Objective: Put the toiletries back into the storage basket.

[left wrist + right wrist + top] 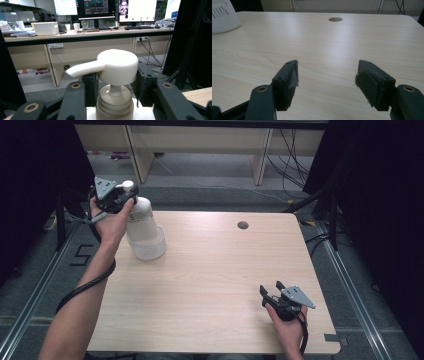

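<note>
Right claw (272,289) sitting at the near right of the table (210,285), jaws spread wide with nothing between them, held low over the wood by the person's right hand (289,325); in the right gripper view its two black jaws are framing bare tabletop. Cable hole (243,225) lying past the right claw, toward the table's far edge. Pump bottle (142,227) standing upright at the table's far left corner, well apart from the right claw, white with a wider ribbed base. Left claw (124,194) reaching in at the bottle's top, gripped by the left hand (112,222); in the left gripper view its jaws are sitting narrow on either side of the pump head (117,65), just under the cap at the stem, pads appearing to touch, spout pointing left. Beyond the table, a desk with monitors (96,8) and a white box (46,28) showing in that view.
</note>
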A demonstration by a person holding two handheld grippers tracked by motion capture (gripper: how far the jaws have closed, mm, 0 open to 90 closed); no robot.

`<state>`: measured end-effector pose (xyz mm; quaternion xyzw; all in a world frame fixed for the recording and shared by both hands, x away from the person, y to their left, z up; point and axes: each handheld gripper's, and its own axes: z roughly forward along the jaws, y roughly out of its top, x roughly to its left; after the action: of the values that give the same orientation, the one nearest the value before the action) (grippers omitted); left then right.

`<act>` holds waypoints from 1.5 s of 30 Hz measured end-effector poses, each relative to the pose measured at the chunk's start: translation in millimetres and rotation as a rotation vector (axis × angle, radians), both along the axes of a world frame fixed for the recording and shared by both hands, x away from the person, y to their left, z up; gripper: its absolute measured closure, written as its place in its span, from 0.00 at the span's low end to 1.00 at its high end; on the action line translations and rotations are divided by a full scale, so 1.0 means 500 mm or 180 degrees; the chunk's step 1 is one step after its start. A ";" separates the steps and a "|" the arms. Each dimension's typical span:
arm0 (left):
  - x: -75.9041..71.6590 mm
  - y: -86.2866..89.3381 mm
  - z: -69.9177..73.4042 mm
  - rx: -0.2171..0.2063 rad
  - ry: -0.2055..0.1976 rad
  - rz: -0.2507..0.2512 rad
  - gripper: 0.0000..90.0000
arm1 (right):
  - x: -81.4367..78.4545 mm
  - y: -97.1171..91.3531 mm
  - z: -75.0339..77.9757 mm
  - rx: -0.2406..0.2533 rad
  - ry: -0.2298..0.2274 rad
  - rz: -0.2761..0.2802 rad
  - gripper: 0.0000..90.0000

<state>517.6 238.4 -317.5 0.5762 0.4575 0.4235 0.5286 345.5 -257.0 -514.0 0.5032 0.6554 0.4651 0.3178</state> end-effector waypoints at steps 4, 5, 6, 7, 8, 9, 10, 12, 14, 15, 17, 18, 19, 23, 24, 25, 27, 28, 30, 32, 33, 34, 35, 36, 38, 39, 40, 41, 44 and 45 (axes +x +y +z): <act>0.001 0.001 -0.009 -0.0007 0.0029 0.0006 0.66 | -0.003 0.000 0.002 0.0022 0.0027 0.0023 0.39; 0.001 0.000 -0.012 -0.0001 0.0039 0.0006 0.66 | -0.003 -0.001 0.002 0.0027 0.0010 0.0032 0.39; 0.002 0.000 -0.014 0.0004 0.0052 0.0005 0.66 | -0.003 -0.001 0.003 0.0039 0.0012 0.0032 0.39; 0.002 0.000 -0.014 0.0004 0.0052 0.0005 0.66 | -0.003 -0.001 0.003 0.0039 0.0012 0.0032 0.39; 0.002 0.000 -0.016 0.0004 0.0055 0.0004 0.66 | -0.002 -0.001 0.001 0.0031 -0.0011 0.0039 0.39; 0.002 -0.001 -0.017 0.0011 0.0064 0.0005 0.66 | -0.001 0.000 0.001 0.0090 0.0018 0.0060 0.39; 0.003 -0.001 -0.018 0.0021 0.0066 0.0002 0.66 | -0.001 0.000 0.001 0.0090 0.0018 0.0060 0.39; 0.003 -0.002 -0.022 0.0012 0.0072 0.0004 0.66 | -0.001 0.000 0.000 0.0093 0.0007 0.0062 0.39; 0.003 -0.001 -0.026 0.0017 0.0088 0.0002 0.66 | -0.001 0.000 0.001 0.0089 0.0016 0.0060 0.39; 0.003 -0.001 -0.026 0.0017 0.0088 0.0002 0.66 | -0.001 0.000 0.001 0.0089 0.0016 0.0060 0.39; 0.003 -0.001 -0.030 0.0020 0.0102 0.0009 0.66 | -0.001 0.000 0.001 0.0086 0.0017 0.0060 0.39; 0.004 -0.001 -0.033 0.0032 0.0117 0.0010 0.66 | -0.001 0.000 0.001 0.0086 0.0020 0.0061 0.39; 0.004 -0.002 -0.035 0.0029 0.0118 0.0010 0.66 | -0.001 0.000 0.001 0.0087 0.0018 0.0060 0.39; 0.005 -0.002 -0.039 0.0036 0.0137 0.0010 0.66 | -0.001 0.000 0.000 0.0093 0.0008 0.0062 0.39; 0.005 -0.002 -0.043 0.0028 0.0147 0.0009 0.66 | -0.001 0.000 0.000 0.0095 0.0010 0.0061 0.39; 0.005 -0.002 -0.045 0.0039 0.0157 0.0006 0.66 | -0.001 0.000 0.001 0.0092 0.0025 0.0061 0.39; 0.005 -0.003 -0.049 0.0028 0.0156 0.0004 0.66 | -0.001 0.000 0.001 0.0083 0.0015 0.0063 0.39; 0.005 -0.003 -0.049 0.0028 0.0156 0.0004 0.66 | -0.002 0.001 0.002 0.0110 0.0046 0.0065 0.39; 0.006 -0.004 -0.052 0.0028 0.0170 0.0003 0.66 | -0.001 0.000 0.001 0.0085 0.0016 0.0061 0.39; 0.006 -0.004 -0.055 0.0030 0.0182 0.0002 0.66 | -0.001 0.000 0.001 0.0088 0.0017 0.0061 0.39; 0.007 -0.005 -0.058 0.0032 0.0183 -0.0001 0.66 | -0.001 0.000 0.000 0.0087 0.0009 0.0062 0.39; 0.007 -0.005 -0.059 0.0033 0.0187 0.0000 0.66 | 0.000 0.000 0.000 0.0091 -0.0019 0.0056 0.39; 0.007 -0.005 -0.059 0.0033 0.0187 0.0000 0.66 | 0.000 0.000 0.000 0.0091 -0.0019 0.0056 0.39; 0.008 -0.007 -0.061 0.0029 0.0199 -0.0001 0.66 | 0.001 0.001 -0.001 0.0096 -0.0028 0.0058 0.39; 0.008 -0.007 -0.062 0.0041 0.0199 -0.0007 0.66 | 0.001 0.000 -0.001 0.0093 -0.0029 0.0058 0.39; 0.008 -0.009 -0.065 0.0030 0.0207 -0.0010 0.66 | 0.000 0.001 0.000 0.0109 -0.0009 0.0058 0.39; 0.008 -0.009 -0.065 0.0030 0.0207 -0.0010 0.66 | 0.000 0.001 0.000 0.0109 -0.0009 0.0058 0.39; 0.008 -0.009 -0.066 0.0034 0.0209 -0.0011 0.66 | 0.000 0.001 0.000 0.0110 -0.0008 0.0059 0.39; 0.010 -0.010 -0.071 0.0017 0.0221 -0.0013 0.66 | 0.000 0.001 0.000 0.0107 -0.0011 0.0059 0.39; 0.010 -0.011 -0.073 0.0018 0.0230 -0.0015 0.66 | 0.000 0.001 -0.001 0.0112 -0.0021 0.0049 0.39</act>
<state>522.6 233.1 -353.7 0.5937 0.4737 0.4024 0.5112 345.4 -256.3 -514.3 0.5022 0.6499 0.4806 0.3075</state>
